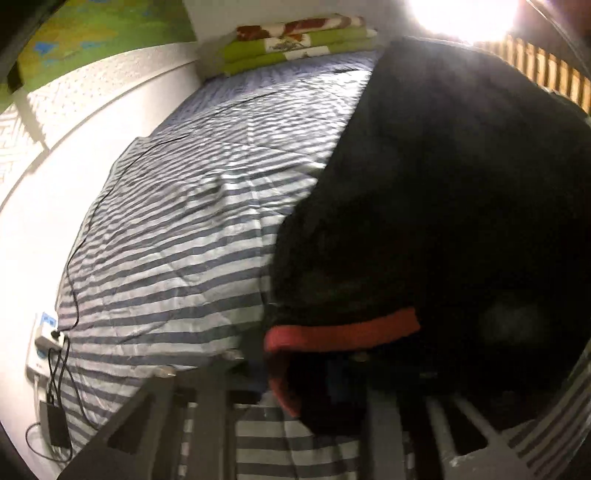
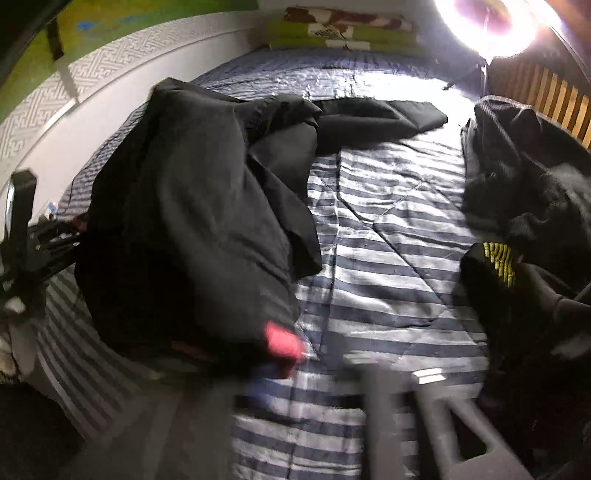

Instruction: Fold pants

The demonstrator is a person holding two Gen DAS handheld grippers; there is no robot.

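Black pants (image 1: 443, 184) with a red waistband (image 1: 343, 328) hang close in front of the left wrist camera, above the striped bedspread (image 1: 184, 240). My left gripper (image 1: 314, 369) is shut on them at the waistband. In the right wrist view the pants (image 2: 192, 221) are held up at the left by the left gripper (image 2: 37, 240), and one leg (image 2: 388, 114) trails across the bed. The red waistband (image 2: 282, 343) sits at the blurred tips of my right gripper (image 2: 306, 365); its jaws stand part-way apart, and their hold is unclear.
A pile of other dark clothes (image 2: 524, 177) with yellow print (image 2: 498, 262) lies on the bed's right. Folded green blankets (image 1: 299, 40) are at the head. A bright lamp (image 2: 491, 26), wooden slats (image 2: 554, 96), a white wall (image 1: 55, 184) and a charger with cables (image 1: 55, 424) surround the bed.
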